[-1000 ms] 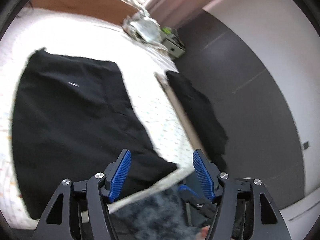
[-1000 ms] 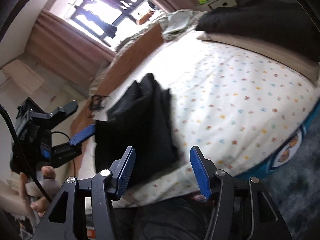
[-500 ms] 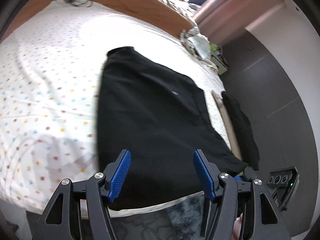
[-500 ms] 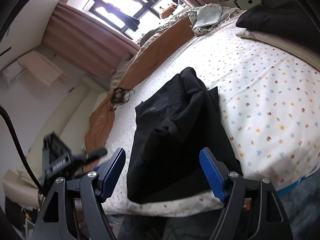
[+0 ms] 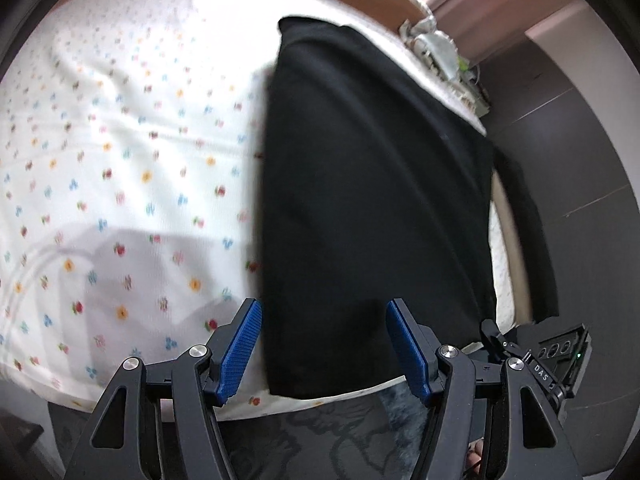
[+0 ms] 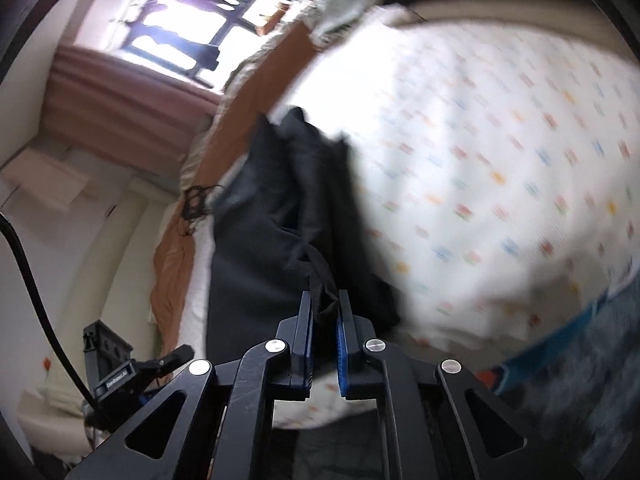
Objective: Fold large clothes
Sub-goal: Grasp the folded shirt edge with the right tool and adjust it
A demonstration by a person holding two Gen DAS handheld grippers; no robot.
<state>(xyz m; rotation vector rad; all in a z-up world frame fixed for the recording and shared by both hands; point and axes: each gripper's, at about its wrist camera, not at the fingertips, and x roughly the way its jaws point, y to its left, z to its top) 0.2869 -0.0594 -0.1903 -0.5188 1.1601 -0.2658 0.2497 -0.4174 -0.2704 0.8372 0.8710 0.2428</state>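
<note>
— Where's the black garment (image 5: 372,184) and what are your tools doing?

— It lies on the bed (image 5: 120,128), along the near edge. My left tool (image 5: 322,344) is spread above its near hem, gripping nothing. My right tool (image 6: 324,316) has just closed, pinching a fold of the cloth.

— How will it handle?

— Soft, limp, probably light; I'd take corners. Open sheet lies left and far; the edge is near.

There was one black garment (image 5: 372,184) spread on one bed sheet (image 5: 120,152); a second dark cloth (image 5: 528,232) hung over the bed's edge. Two grippers showed, a left gripper (image 5: 324,344) and a right gripper (image 6: 325,316); there was one window (image 6: 188,28).
</note>
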